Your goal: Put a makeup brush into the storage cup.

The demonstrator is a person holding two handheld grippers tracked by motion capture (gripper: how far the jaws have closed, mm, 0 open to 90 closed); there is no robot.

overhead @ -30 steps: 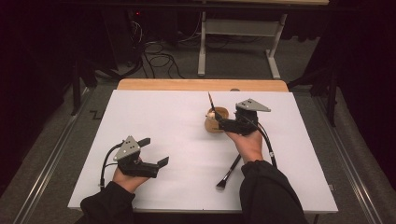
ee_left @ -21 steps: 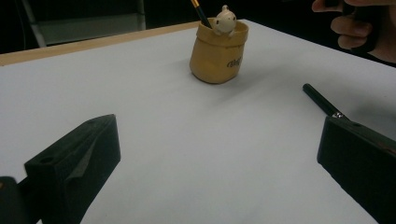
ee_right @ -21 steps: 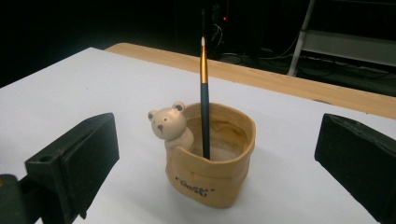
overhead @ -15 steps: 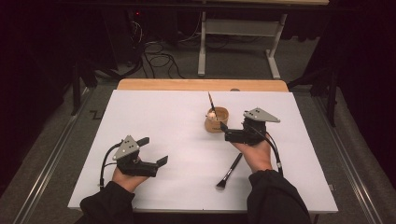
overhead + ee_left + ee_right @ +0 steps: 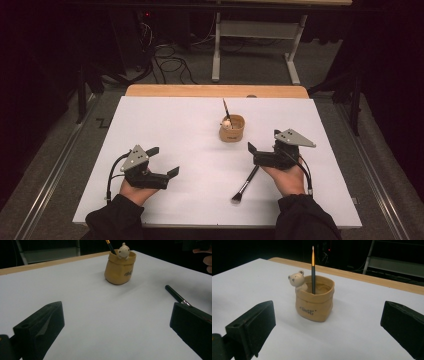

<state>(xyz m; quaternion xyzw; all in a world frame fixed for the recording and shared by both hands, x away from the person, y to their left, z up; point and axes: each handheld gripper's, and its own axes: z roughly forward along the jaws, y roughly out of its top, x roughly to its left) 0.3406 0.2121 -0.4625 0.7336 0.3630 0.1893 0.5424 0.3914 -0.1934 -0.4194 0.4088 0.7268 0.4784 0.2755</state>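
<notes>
A tan bag-shaped pot (image 5: 232, 131) (image 5: 120, 270) (image 5: 314, 302) with a small bear figure (image 5: 296, 280) on its rim stands upright on the white table. A thin black-and-orange brush (image 5: 226, 109) (image 5: 313, 272) stands in it. A second, dark brush (image 5: 246, 183) (image 5: 176, 295) lies flat in front of the pot, beside the right hand. My right gripper (image 5: 263, 140) (image 5: 328, 305) is to the right of the pot and faces it. It is open, its jaws have just been opening, and nothing is between them. My left gripper (image 5: 165, 160) (image 5: 117, 308) rests open and empty at the front left.
The white tabletop (image 5: 165, 120) has a wooden strip (image 5: 215, 91) along its far edge. Beyond it are a metal table frame (image 5: 260, 30) and cables (image 5: 170, 65) on the floor. Dark sleeves come in at the bottom edge.
The right gripper has drawn back from the pot toward the right and the table's near side. The thin brush stays standing in the pot. The left gripper has not moved.
</notes>
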